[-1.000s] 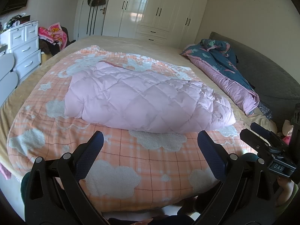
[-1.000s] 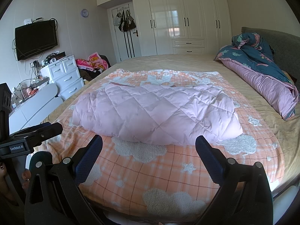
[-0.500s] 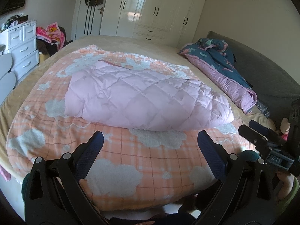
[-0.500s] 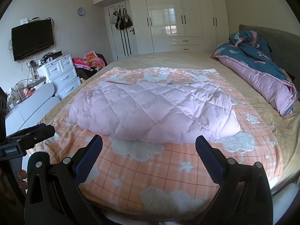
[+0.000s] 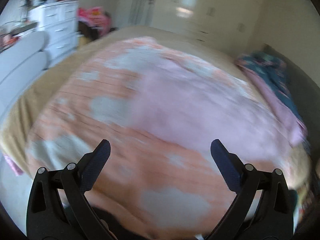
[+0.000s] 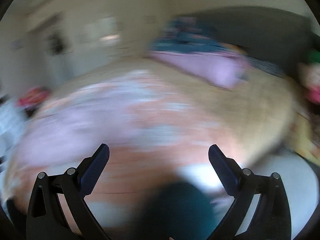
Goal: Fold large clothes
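While both views blur, my left tongs and right tongs hang spread and empty, ready above the pink quilted coat.

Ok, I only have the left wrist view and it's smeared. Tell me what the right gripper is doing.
Observer: The right gripper is open, with nothing between its fingers.
Operator: Say what's under it.
Observer: The near edge of the orange blanket, and a dark teal shape low in frame, too blurred to name.
Operator: Now give me its sides.
Observer: The pink padded garment lies to its left and the bare tan sheet to its right.
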Motion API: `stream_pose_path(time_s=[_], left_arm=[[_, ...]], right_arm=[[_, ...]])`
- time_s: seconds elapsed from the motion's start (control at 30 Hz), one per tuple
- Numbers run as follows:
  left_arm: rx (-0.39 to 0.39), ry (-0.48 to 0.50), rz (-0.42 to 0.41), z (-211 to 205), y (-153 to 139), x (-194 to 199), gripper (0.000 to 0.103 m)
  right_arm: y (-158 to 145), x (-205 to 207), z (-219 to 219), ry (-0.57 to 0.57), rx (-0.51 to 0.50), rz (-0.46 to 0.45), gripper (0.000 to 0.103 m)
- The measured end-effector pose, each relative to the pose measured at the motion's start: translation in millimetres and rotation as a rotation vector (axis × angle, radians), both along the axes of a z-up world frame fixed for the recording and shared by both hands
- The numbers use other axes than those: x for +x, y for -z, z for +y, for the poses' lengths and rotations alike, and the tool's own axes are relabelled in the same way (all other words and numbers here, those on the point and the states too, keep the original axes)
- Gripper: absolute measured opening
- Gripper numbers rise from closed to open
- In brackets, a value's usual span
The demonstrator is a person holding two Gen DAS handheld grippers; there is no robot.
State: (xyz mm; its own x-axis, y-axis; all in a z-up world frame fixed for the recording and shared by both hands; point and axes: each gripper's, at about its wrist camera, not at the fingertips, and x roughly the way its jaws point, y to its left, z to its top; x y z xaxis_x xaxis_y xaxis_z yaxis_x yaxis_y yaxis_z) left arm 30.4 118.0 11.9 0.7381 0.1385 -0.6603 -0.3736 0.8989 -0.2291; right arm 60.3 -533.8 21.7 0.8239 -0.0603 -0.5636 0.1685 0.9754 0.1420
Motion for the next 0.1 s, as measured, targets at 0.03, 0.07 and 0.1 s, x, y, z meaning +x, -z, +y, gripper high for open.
stream_pose_path(time_s=[0.03, 0.07, 0.1], left_arm=[[0.010, -0.047, 0.028, 29, 3, 10, 0.094], [0.024, -0.079, 0.048, 52, 5, 18, 0.094], [0.042, -0.113, 0.056, 69, 7, 23, 0.094]], right_arm=[[12, -1, -36, 0.103, -0.002, 0.018, 0.099], [22, -2, -63, 0.184, -0.011, 0.038, 0.099], [39, -5, -105, 0.328, -0.021, 0.093, 0.099]])
